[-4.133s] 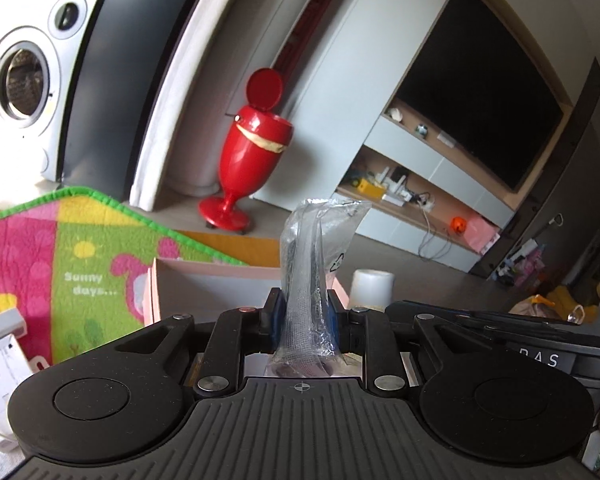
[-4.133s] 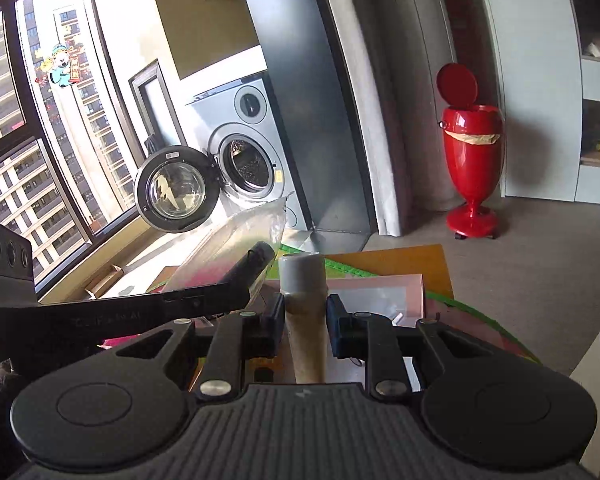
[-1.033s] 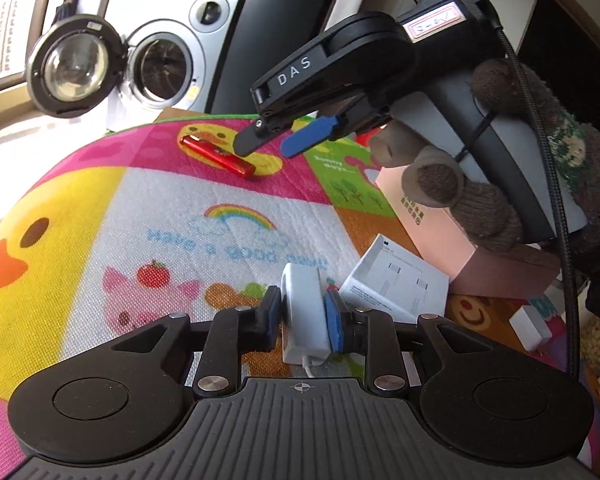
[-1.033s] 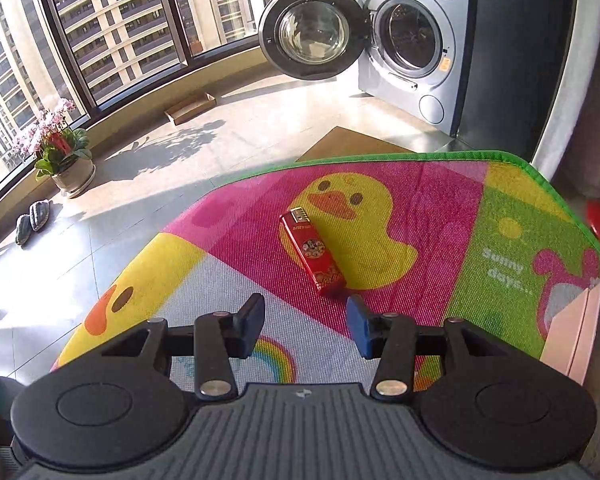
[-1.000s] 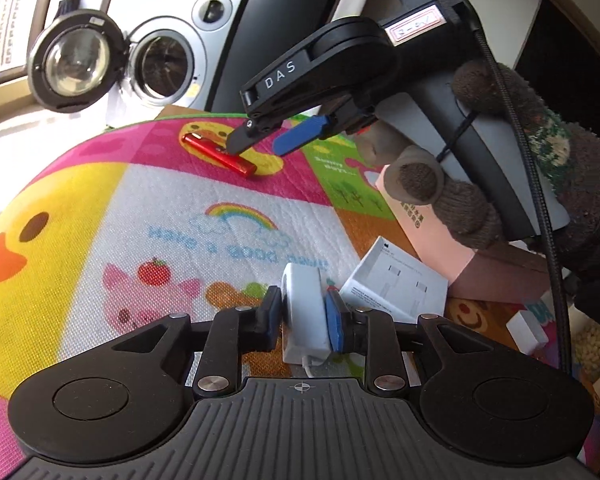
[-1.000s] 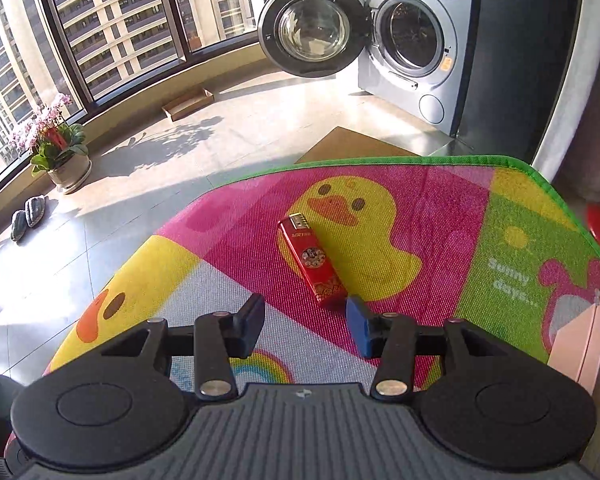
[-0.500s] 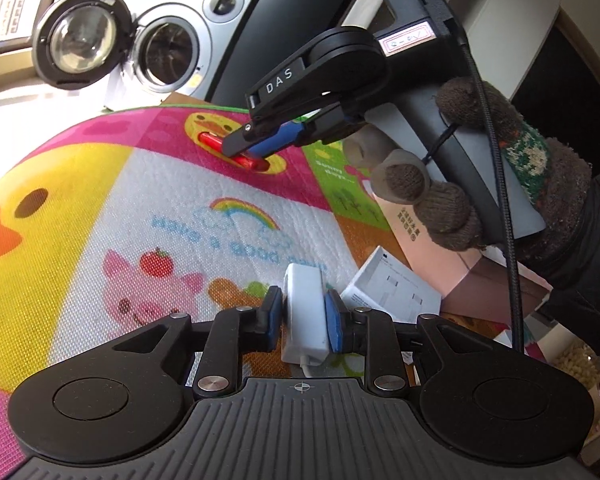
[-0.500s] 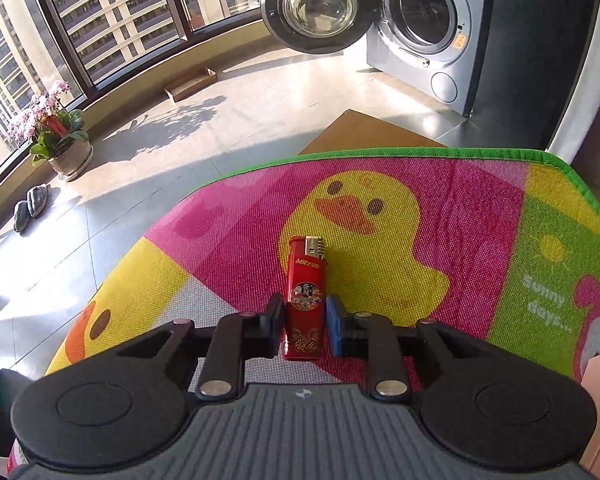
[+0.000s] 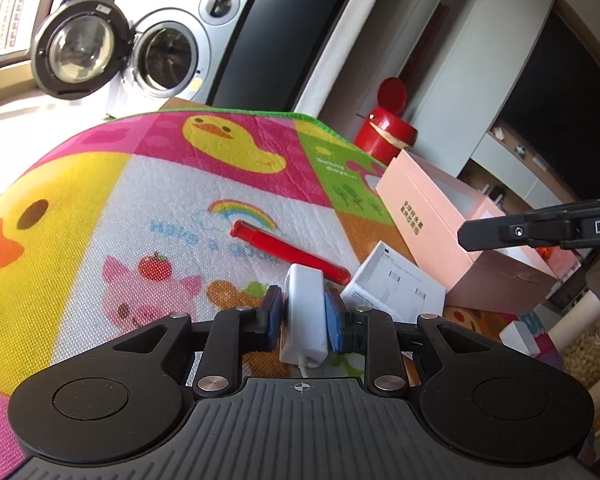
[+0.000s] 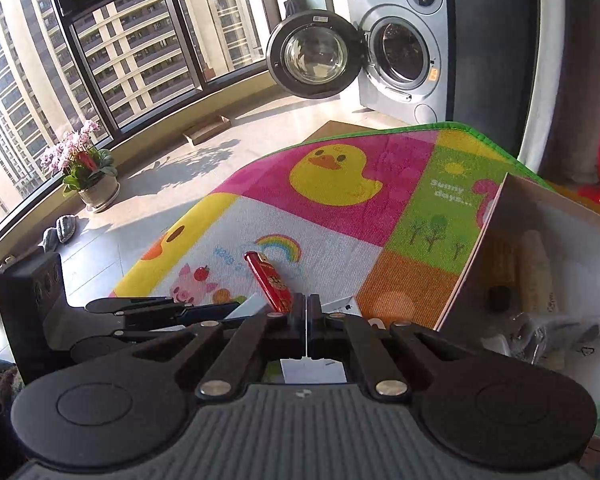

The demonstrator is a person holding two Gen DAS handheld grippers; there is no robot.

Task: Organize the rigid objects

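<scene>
My left gripper [image 9: 303,309] is shut on a white power adapter [image 9: 304,312] with its cable end toward me, low over the play mat [image 9: 100,208]. A red lighter [image 9: 288,251] lies on the mat just beyond it; it also shows in the right wrist view [image 10: 269,281]. My right gripper [image 10: 306,312] is shut with its jaws together and nothing between them, just right of the lighter. The open pink box [image 9: 432,216] stands on the mat's right side. Inside it [image 10: 580,248] lie a cream tube [image 10: 536,272] and plastic-wrapped items [image 10: 556,332].
A small white carton [image 9: 396,284] lies between the adapter and the pink box. A washing machine [image 10: 400,48] with its door open and a red bin [image 9: 388,128] stand beyond the mat. A flower pot [image 10: 96,184] sits by the window. Small packages [image 9: 520,336] lie right.
The right gripper let go of the lighter, which now lies nearer on the mat by the rainbow, and drew back to the right with jaws shut and empty. The left gripper still holds the adapter.
</scene>
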